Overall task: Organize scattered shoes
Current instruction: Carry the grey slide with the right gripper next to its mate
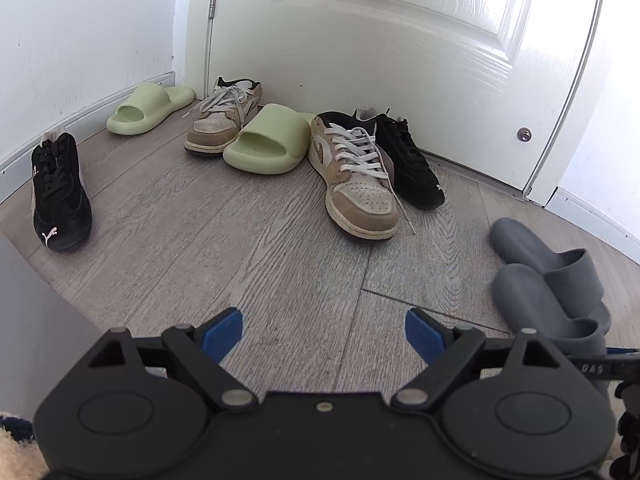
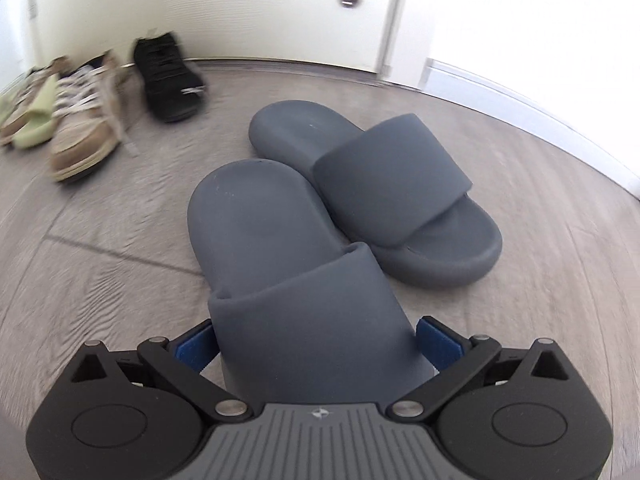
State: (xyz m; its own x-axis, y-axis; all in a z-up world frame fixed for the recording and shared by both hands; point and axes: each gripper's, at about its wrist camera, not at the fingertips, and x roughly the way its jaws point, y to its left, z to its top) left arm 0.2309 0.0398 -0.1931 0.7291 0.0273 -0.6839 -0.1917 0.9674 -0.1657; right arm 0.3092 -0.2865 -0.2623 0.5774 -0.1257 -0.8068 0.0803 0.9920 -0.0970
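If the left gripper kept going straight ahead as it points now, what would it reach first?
Probably bare floor, then the near tan sneaker or green slide by the door; depth unclear. The left gripper is open, empty.

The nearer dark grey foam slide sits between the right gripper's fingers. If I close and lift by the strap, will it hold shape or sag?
The nearer dark grey foam slide looks thick and moulded, so it probably keeps its shape. Its broad strap may squash slightly between the right gripper's blue pads. It is likely light, and the matte surface should not slip much.

Home entryway: white panelled door (image 1: 400, 60), wood-look floor (image 1: 240, 248), baseboard (image 1: 100, 108), scattered shoes.
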